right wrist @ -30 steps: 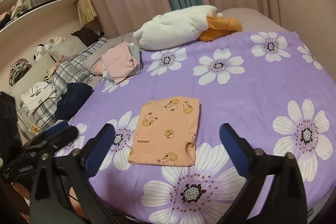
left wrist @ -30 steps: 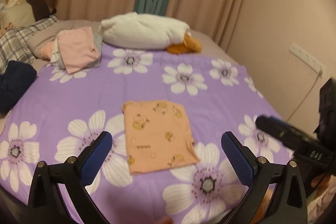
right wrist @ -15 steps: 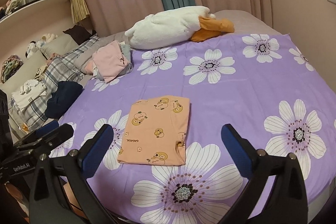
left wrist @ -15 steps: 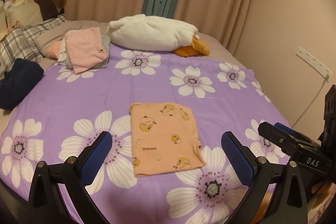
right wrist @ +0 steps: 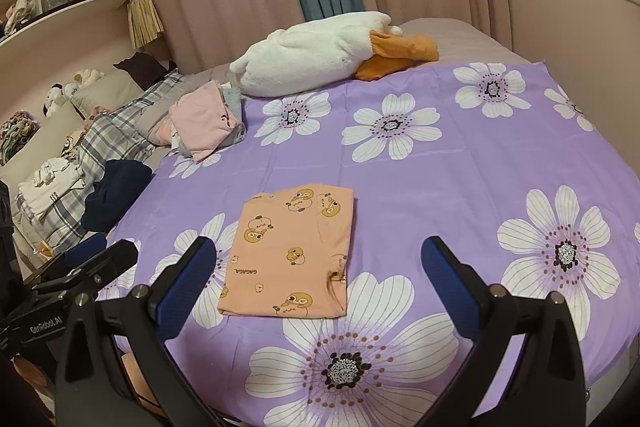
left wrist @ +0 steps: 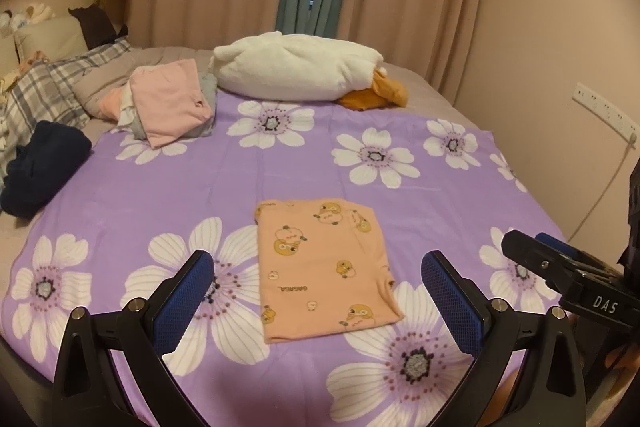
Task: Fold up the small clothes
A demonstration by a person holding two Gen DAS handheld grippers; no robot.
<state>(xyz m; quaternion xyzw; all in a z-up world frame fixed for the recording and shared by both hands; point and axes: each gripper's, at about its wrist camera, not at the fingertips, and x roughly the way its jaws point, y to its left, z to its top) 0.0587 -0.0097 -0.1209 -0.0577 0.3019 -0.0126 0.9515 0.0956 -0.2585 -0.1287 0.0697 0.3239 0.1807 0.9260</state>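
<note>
A small peach garment with yellow duck prints (left wrist: 325,267) (right wrist: 290,255) lies folded flat into a rectangle on the purple flowered sheet (left wrist: 280,171) (right wrist: 420,179). My left gripper (left wrist: 318,289) hangs open above the near edge of the bed, short of the garment, with nothing between its blue pads. My right gripper (right wrist: 319,273) is open too, held back from the garment's near edge and empty. Each gripper shows at the side of the other's view: the right one (left wrist: 568,275) at the right, the left one (right wrist: 80,271) at the left.
A stack of folded pink and grey clothes (left wrist: 172,105) (right wrist: 208,121) sits at the back left. Behind it lies a white plush duck (left wrist: 300,71) (right wrist: 320,51). A dark navy bundle (left wrist: 44,171) and a plaid blanket (right wrist: 100,135) lie at the left. A wall stands at the right.
Both grippers have pulled back and risen slightly, so the folded garment sits a little farther off in both views. The garment itself has not moved. Both grippers stay open.
</note>
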